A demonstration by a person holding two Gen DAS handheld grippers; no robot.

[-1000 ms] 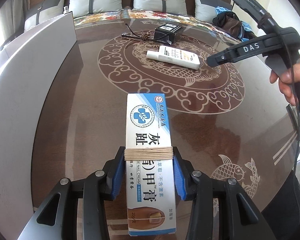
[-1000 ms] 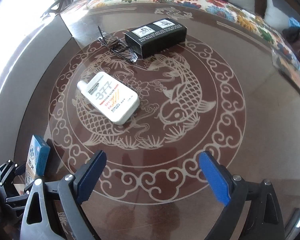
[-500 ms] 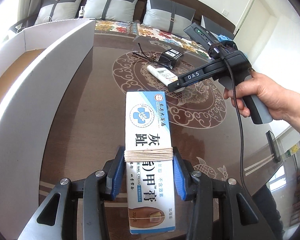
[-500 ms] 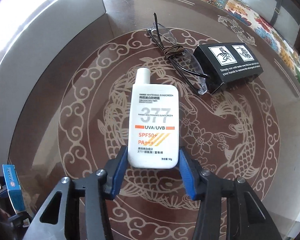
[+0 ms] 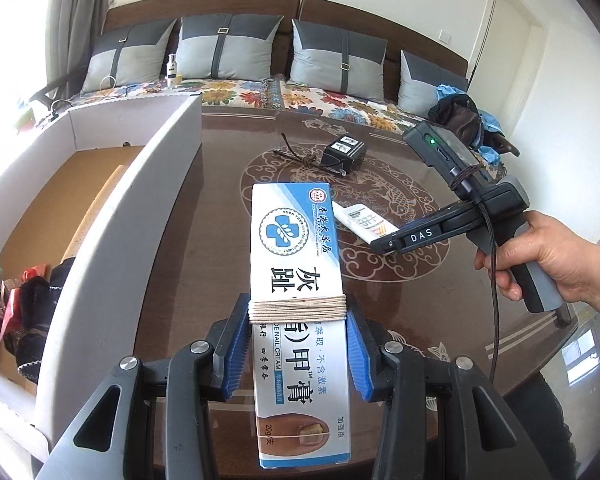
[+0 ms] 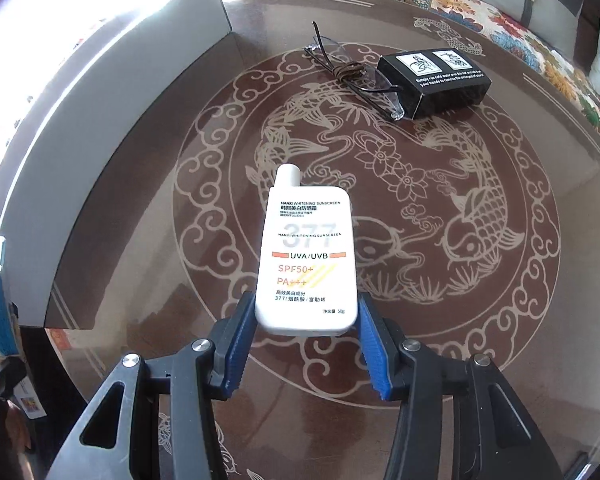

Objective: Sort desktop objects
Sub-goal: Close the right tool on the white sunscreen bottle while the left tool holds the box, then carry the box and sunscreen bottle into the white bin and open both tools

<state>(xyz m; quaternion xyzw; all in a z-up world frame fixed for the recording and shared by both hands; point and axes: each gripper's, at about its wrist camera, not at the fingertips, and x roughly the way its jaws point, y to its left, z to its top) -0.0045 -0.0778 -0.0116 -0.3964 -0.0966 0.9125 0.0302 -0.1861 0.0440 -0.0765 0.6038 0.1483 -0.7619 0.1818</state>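
L gripper point(image 5: 298, 344) is clamped on the light, crushable nail cream box point(image 5: 298, 292) mid-length at 12 o'clock, while R gripper point(image 6: 306, 344) grips the smooth, likely slippery sunscreen bottle point(image 6: 310, 258) by its base at 12 o'clock; 2 flat sides suit both holds.

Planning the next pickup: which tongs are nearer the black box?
Right. The right tongs, gripping the sunscreen bottle, sit mid-table before the black box; the left tongs hang farther back.

Glossy glass-smooth table point(image 6: 500, 320); matt plastic sunscreen bottle point(image 6: 308, 264).
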